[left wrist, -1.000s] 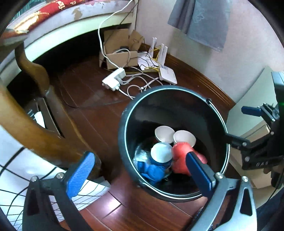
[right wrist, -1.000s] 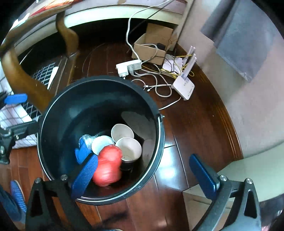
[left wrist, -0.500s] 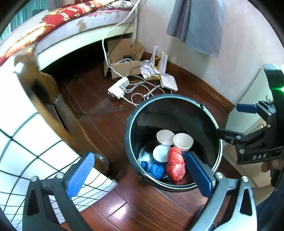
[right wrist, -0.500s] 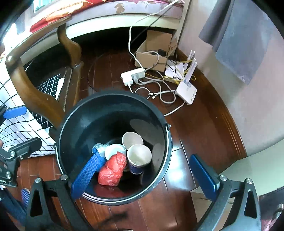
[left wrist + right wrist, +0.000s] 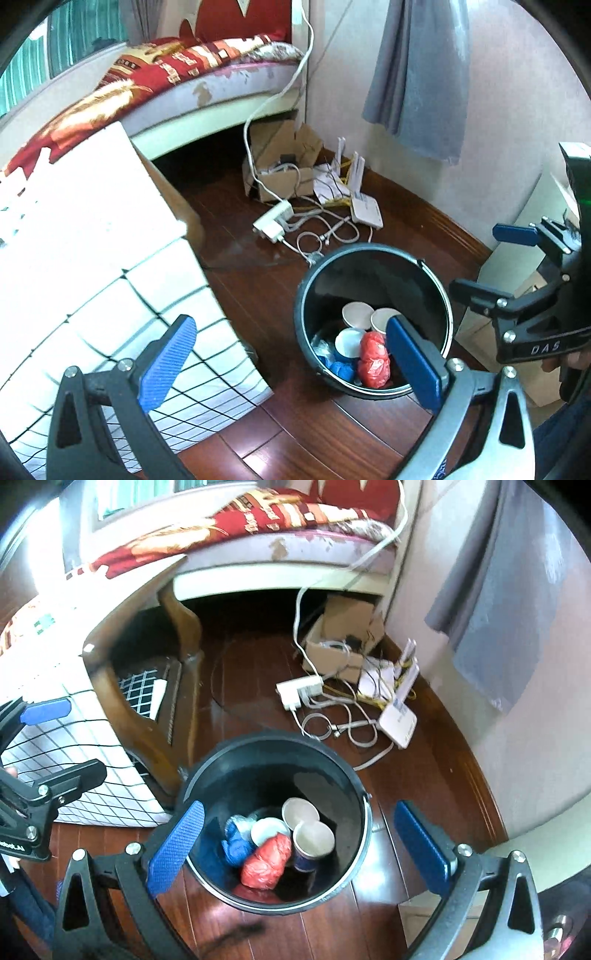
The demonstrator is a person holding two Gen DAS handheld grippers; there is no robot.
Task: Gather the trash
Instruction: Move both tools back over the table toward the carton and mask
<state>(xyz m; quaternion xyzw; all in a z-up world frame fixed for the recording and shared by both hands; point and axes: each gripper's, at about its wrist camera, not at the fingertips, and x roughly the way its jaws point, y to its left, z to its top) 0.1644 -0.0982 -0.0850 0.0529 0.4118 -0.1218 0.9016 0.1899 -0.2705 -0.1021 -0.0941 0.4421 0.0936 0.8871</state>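
Note:
A black bin (image 5: 424, 273) (image 5: 354, 797) stands on the wooden floor. Inside lie a red crumpled bag (image 5: 373, 360) (image 5: 266, 862), paper cups (image 5: 356, 314) (image 5: 313, 836) and blue trash (image 5: 341, 369) (image 5: 234, 845). My left gripper (image 5: 291, 363) is open and empty, high above the floor to the left of the bin. My right gripper (image 5: 301, 849) is open and empty, high over the bin. The right gripper also shows at the right of the left wrist view (image 5: 491, 266).
A table with a white grid cloth (image 5: 92, 258) and carved wooden leg (image 5: 147, 734) stands left of the bin. A power strip (image 5: 273, 221), cables, a white router (image 5: 365, 210) and a cardboard box (image 5: 284, 166) lie by the wall. A bed (image 5: 166, 74) is behind.
Both grippers have risen away from the bin, which now looks smaller. The trash inside has settled. Both grippers stay open.

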